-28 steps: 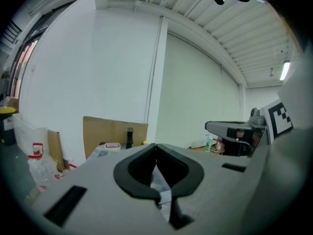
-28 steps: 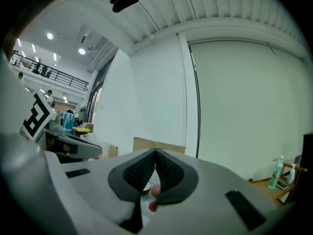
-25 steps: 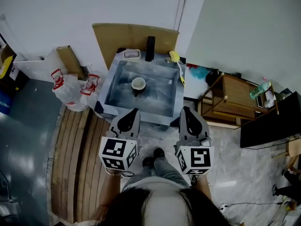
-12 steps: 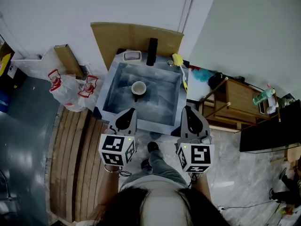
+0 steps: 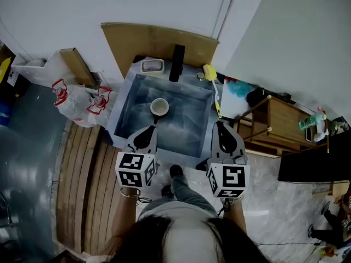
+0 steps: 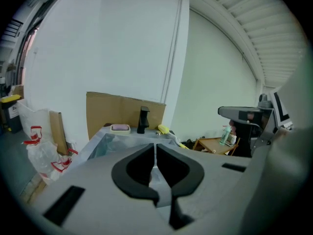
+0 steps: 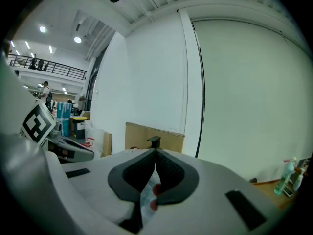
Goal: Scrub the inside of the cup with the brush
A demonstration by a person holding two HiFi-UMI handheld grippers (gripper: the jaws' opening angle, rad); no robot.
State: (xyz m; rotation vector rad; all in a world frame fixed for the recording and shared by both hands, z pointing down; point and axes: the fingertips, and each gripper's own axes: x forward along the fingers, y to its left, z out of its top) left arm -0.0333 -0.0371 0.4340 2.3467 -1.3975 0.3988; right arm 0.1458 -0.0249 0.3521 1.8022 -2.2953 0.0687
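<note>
A white cup point(image 5: 159, 107) stands upright on the floor of the grey sink point(image 5: 125, 104), towards its back. A brush with a yellow head point(image 5: 209, 72) lies on the sink's right rim, its thin handle running toward me. My left gripper point(image 5: 148, 129) hovers over the sink's near edge, shut and empty, a little short of the cup. My right gripper point(image 5: 220, 128) hangs beside the sink's near right corner, shut with nothing in it, below the brush handle. In the left gripper view the brush head point(image 6: 163, 129) shows small beyond the shut jaws.
A black tap point(image 5: 176, 62) and a soap dish point(image 5: 151, 66) stand on the back rim, with cardboard point(image 5: 148, 40) behind them. White plastic bags point(image 5: 79, 98) lie left of the sink. A wooden stand point(image 5: 278, 121) is at the right. The person's shoe point(image 5: 175, 171) is below the sink.
The head view has shifted, so the sink sits a little higher and farther left in it. Both grippers keep their places relative to each other and stay shut.
</note>
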